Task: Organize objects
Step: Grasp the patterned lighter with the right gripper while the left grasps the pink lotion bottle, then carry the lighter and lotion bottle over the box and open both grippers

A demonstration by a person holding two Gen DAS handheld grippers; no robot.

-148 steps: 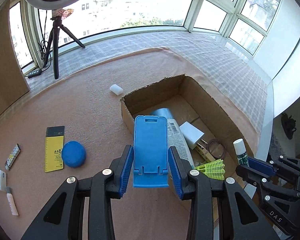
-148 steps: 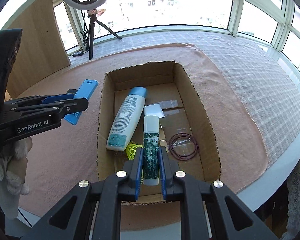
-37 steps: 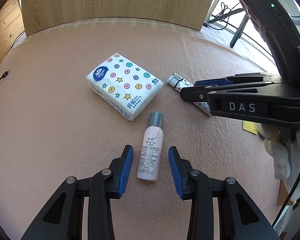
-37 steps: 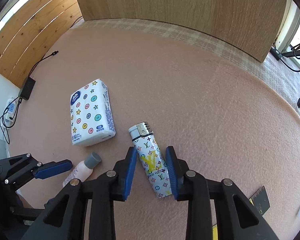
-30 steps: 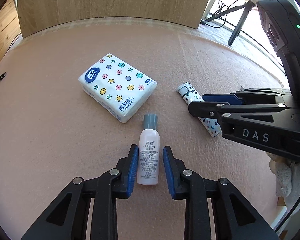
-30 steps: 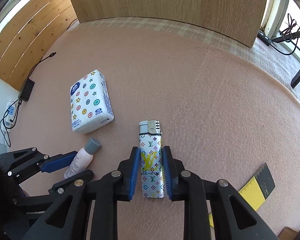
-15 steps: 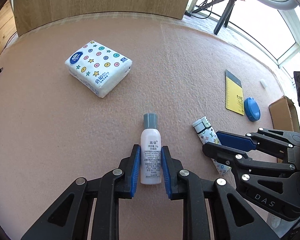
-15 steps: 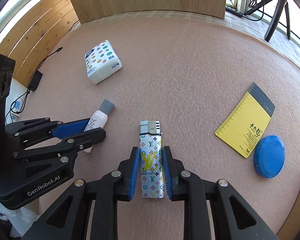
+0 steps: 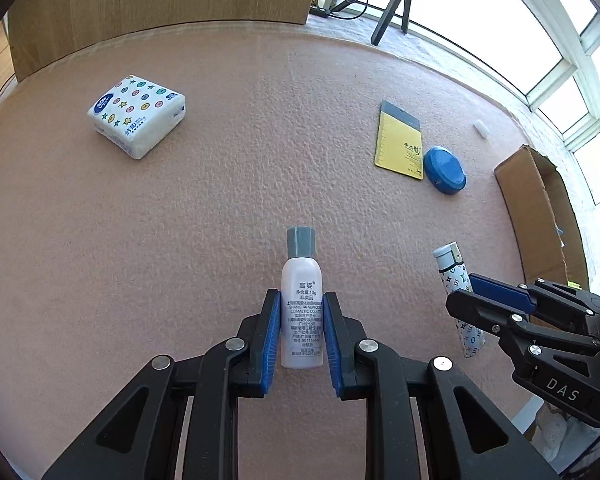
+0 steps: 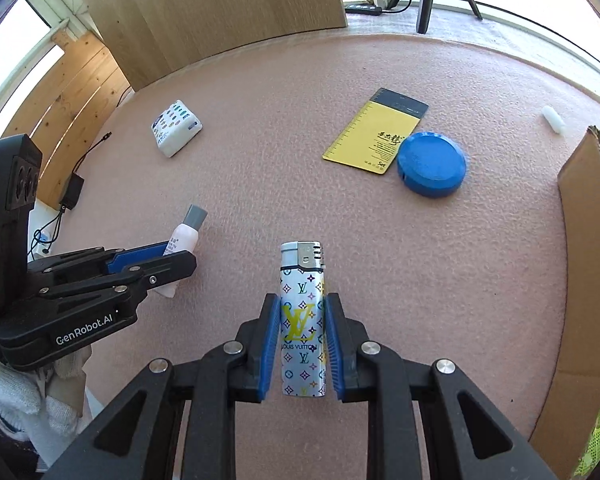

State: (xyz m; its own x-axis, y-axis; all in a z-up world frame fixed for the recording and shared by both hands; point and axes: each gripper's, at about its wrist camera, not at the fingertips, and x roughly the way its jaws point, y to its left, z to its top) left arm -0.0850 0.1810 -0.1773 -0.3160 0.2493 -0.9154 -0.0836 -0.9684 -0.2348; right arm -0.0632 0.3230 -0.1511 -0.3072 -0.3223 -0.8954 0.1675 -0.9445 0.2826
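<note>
Pink felt covers the bench [image 9: 180, 220], with wooden panels behind and windows at the far side. Left gripper [image 9: 302, 330] has its jaws pinching a small white bottle [image 9: 302, 304]; right gripper [image 10: 303, 346] has its jaws pinching a patterned lighter [image 10: 302, 320]. Both look lifted, bound for the cardboard box [image 10: 580, 280] at the bench's right edge. A tissue pack [image 9: 138, 120], yellow notepad [image 10: 376, 136], blue round case [image 10: 431, 170] and small white cylinder [image 10: 552, 119] lie unsorted. Most of the box's inside is cut off.
</note>
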